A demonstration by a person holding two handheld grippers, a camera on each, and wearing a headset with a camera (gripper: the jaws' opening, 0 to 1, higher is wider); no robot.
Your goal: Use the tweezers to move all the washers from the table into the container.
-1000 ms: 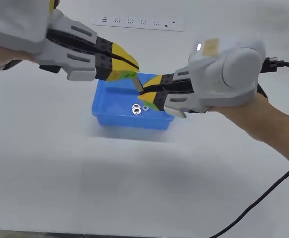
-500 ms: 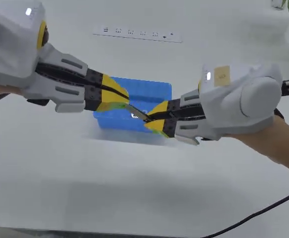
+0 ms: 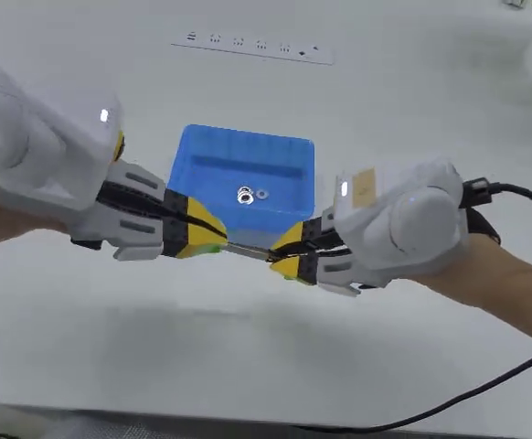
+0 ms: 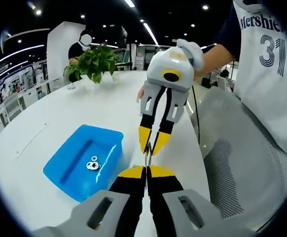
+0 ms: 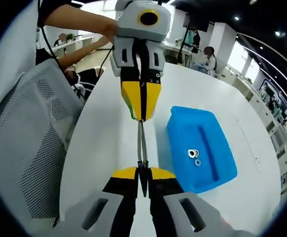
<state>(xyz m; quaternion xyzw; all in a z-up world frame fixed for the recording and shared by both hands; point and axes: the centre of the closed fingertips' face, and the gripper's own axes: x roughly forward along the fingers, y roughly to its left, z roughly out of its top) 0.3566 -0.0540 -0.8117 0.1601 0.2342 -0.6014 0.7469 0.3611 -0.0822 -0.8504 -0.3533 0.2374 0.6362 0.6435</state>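
Container (image 3: 248, 134): washers (image 3: 245, 195) inside | left hand-held gripper (image 3: 220, 245), right hand-held gripper (image 3: 276, 254): both clamped on tweezers (image 3: 248, 248)

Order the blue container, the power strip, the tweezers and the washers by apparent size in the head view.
1. blue container
2. power strip, though farther away
3. tweezers, mostly hidden, and washers look alike

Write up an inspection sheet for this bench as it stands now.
Surface: white table, plain.
Job's things: washers lie in the blue container; tweezers bridge both grippers.
Clutter: power strip at the far edge.
Grippers: left gripper and right gripper, jaws shut on the tweezers.
Cables: black cable trails from the right gripper.
Surroundings: potted plant, mesh chair, open office.
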